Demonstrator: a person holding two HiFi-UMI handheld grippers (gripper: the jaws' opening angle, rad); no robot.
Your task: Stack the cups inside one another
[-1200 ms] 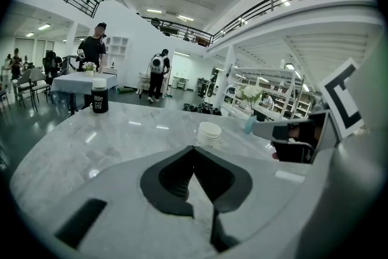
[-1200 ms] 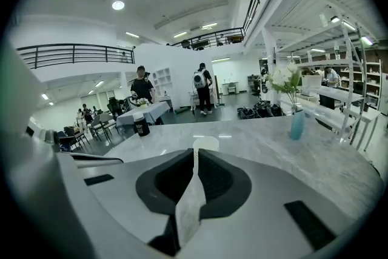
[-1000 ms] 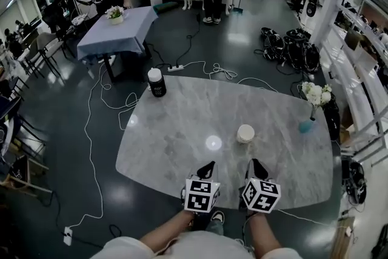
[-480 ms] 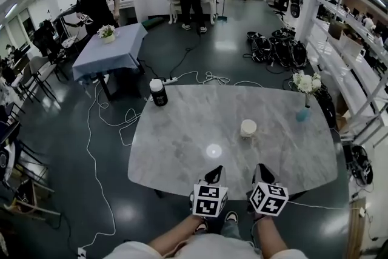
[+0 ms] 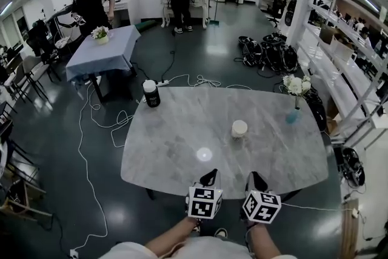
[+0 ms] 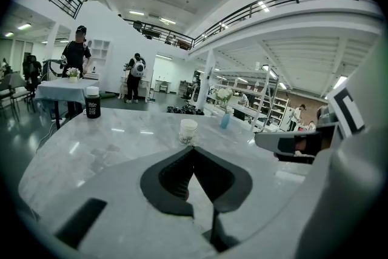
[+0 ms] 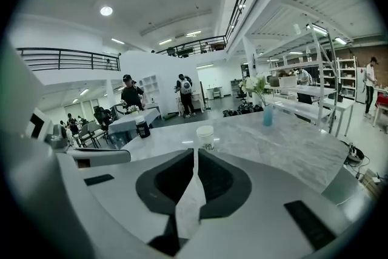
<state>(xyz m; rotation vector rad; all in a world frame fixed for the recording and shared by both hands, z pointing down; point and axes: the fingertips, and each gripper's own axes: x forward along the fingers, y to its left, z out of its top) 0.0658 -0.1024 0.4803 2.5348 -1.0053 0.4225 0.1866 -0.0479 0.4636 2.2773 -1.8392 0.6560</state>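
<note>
A white paper cup (image 5: 239, 128) with dark print stands upright near the middle of the marble table (image 5: 176, 142); it shows as cup (image 6: 188, 131) and cup (image 7: 205, 137) in the gripper views. My left gripper (image 5: 210, 175) and right gripper (image 5: 255, 178) hover side by side at the table's near edge, well short of the cup. In its own view, the left gripper (image 6: 194, 149) has its jaws shut with nothing between them. The right gripper (image 7: 195, 151) is also shut and holds nothing.
A black jar (image 5: 151, 94) with a white lid stands at the table's far left corner. A blue vase with white flowers (image 5: 293, 113) stands at the far right edge. Cables lie on the floor beyond the table, and people stand far back.
Both grippers have drawn back toward the near edge of the table, away from the cup, still side by side. The cup has not moved.
</note>
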